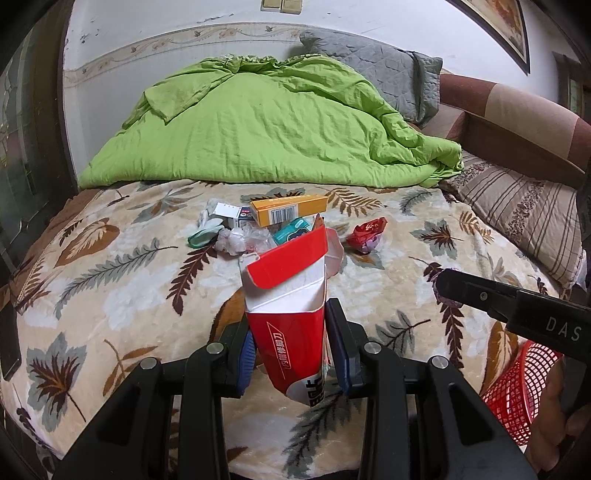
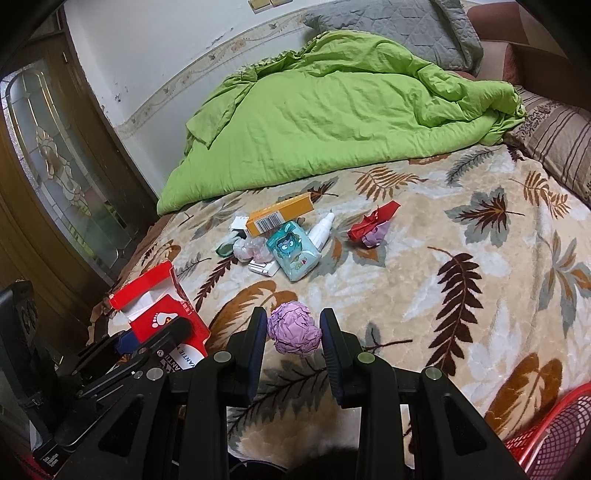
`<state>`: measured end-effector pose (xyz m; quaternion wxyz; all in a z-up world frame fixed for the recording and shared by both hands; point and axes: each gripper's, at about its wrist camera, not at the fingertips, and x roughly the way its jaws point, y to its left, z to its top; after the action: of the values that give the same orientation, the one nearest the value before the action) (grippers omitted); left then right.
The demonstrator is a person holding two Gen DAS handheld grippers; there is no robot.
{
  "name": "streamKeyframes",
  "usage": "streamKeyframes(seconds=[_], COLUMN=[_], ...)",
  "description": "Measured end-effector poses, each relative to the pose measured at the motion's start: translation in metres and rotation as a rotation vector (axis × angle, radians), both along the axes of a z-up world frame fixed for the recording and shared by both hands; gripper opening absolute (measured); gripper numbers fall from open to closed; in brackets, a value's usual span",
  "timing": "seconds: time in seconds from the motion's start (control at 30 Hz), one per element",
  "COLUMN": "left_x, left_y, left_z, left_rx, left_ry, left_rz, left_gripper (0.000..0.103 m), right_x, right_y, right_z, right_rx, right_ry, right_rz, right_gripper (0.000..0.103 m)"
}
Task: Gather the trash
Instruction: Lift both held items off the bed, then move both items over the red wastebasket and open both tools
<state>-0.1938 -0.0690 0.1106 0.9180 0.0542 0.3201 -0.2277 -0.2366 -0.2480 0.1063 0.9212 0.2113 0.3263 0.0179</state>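
Observation:
My left gripper is shut on an opened red and white carton and holds it upright above the bed; it also shows in the right wrist view. My right gripper is shut on a crumpled purple paper ball above the leaf-patterned blanket. A heap of trash lies mid-bed: an orange box, a teal packet, a small white bottle, crumpled plastic and a red and purple wrapper. A red mesh basket stands at the lower right.
A green quilt is piled at the back with a grey pillow behind it. A striped pillow lies at the right. A wooden cabinet with a glass door stands on the left.

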Motion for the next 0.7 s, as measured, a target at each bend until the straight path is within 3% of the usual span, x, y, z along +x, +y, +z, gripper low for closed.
streamKeyframes(seconds=[0.7], left_x=[-0.018], left_y=[-0.012], left_z=[0.019], left_rx=[-0.014], left_ry=[-0.013], left_rz=[-0.056], left_gripper=[0.034], right_x=[-0.03], right_y=[-0.022], right_z=[0.012], right_rx=[0.039], right_ry=[-0.032], right_rz=[-0.046], right_gripper=[0.032])
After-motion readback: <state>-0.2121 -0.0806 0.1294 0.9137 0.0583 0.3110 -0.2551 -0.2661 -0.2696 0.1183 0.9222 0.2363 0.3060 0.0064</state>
